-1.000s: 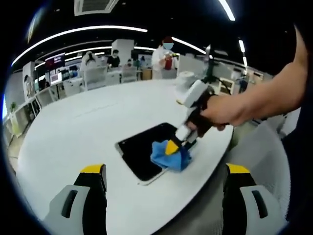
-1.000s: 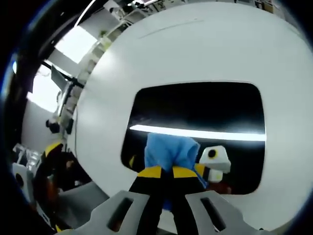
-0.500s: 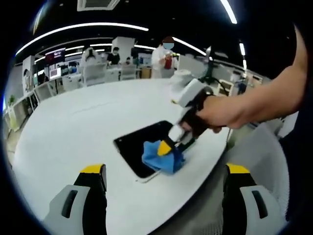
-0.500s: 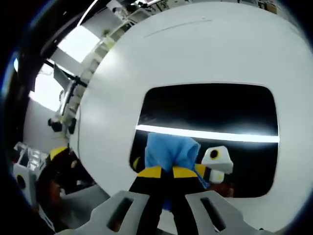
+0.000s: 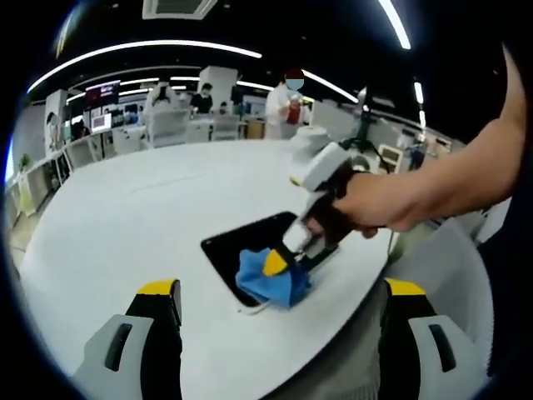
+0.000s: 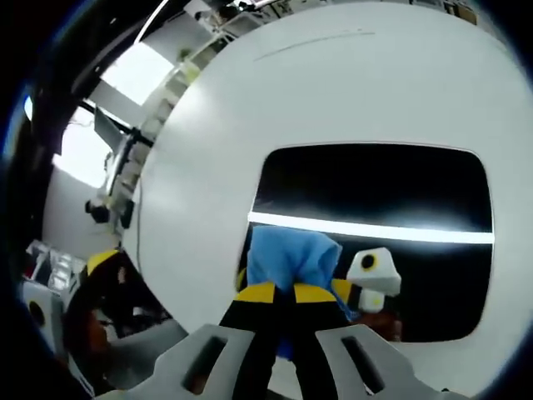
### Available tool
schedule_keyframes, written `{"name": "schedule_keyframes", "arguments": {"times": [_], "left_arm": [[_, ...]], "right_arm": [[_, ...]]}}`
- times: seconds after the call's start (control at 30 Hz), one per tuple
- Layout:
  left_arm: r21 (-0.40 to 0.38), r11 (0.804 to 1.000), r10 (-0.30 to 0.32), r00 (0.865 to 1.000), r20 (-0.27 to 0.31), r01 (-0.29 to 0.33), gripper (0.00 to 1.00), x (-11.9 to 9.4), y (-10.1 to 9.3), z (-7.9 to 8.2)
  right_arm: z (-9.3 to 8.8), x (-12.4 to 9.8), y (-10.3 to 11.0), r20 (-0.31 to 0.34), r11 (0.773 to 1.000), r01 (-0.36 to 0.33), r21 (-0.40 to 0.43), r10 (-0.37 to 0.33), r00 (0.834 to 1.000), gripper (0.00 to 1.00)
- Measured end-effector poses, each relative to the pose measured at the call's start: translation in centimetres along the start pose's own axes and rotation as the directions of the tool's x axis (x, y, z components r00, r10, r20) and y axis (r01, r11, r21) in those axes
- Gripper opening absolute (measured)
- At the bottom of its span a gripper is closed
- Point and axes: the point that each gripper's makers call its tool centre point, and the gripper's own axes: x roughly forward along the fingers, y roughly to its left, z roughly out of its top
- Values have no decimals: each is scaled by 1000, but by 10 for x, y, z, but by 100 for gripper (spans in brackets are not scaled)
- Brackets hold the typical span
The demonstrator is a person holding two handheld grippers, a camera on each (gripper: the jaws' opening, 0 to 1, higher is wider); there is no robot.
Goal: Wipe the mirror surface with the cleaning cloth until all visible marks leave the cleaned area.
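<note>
Right gripper (image 6: 279,293) clamped on blue cleaning cloth (image 6: 291,257), pressed to dark mirror (image 6: 375,196) just ahead. Left gripper (image 5: 279,292) jaws wide apart, holding nothing.

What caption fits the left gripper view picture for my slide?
Right gripper presses a blue cloth on the dark mirror lying on a white table.

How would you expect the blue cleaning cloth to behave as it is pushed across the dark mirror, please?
The blue cleaning cloth bunches in soft folds ahead of the right gripper, so it is probably floppy and light. Pushed over the dark mirror, it would likely slide easily and crumple rather than hold shape. The left gripper hangs open.
</note>
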Motion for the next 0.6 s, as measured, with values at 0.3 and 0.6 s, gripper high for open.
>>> {"name": "schedule_keyframes", "arguments": {"times": [0.3,0.6], "left_arm": [[2,1000,4,1000,2,-4,100,1,1,0],[0,1000,2,1000,-2,-2,100,1,0,0]], "right_arm": [[3,7,10,2,1000,-11,0,11,1000,0],[5,10,16,-6,1000,-13,-19,13,1000,0]]}}
